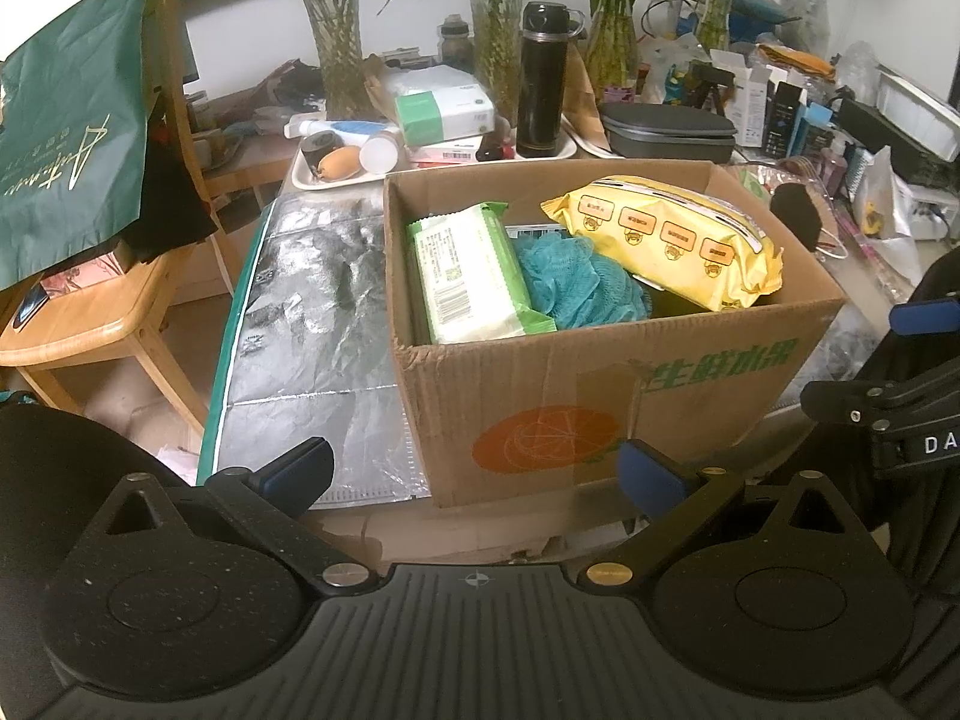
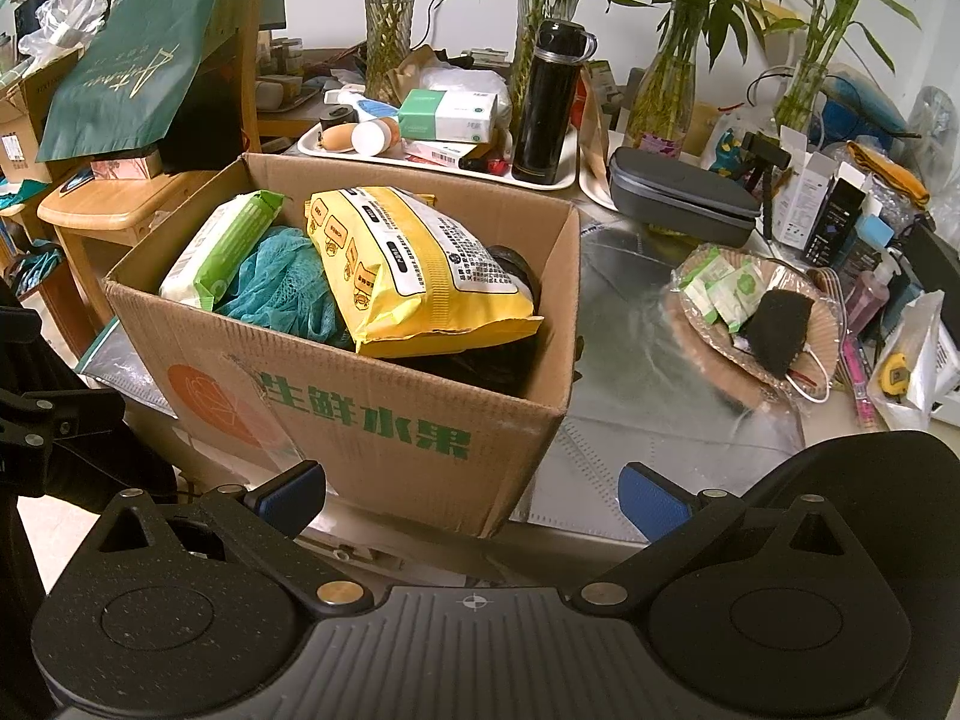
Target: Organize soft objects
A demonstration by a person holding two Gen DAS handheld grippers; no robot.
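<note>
Both grippers, left (image 1: pixel 477 468) and right (image 2: pixel 471 495), hang released and empty at frame bottom; wipes (image 2: pixel 420 267) fill the box (image 2: pixel 384 420); a sponge (image 2: pixel 777 321) waits at right, probably next.

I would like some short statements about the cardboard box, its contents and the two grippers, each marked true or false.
1. The yellow pack lies inside the cardboard box. True.
2. The left gripper holds the green wipes pack. False: its jaws are open and empty, and the pack is in the box.
3. A teal mesh sponge lies between the two packs. True.
4. The black sponge is in the box. False: it lies outside on a plastic-wrapped bundle to the right.
5. The right gripper is open. True.
</note>
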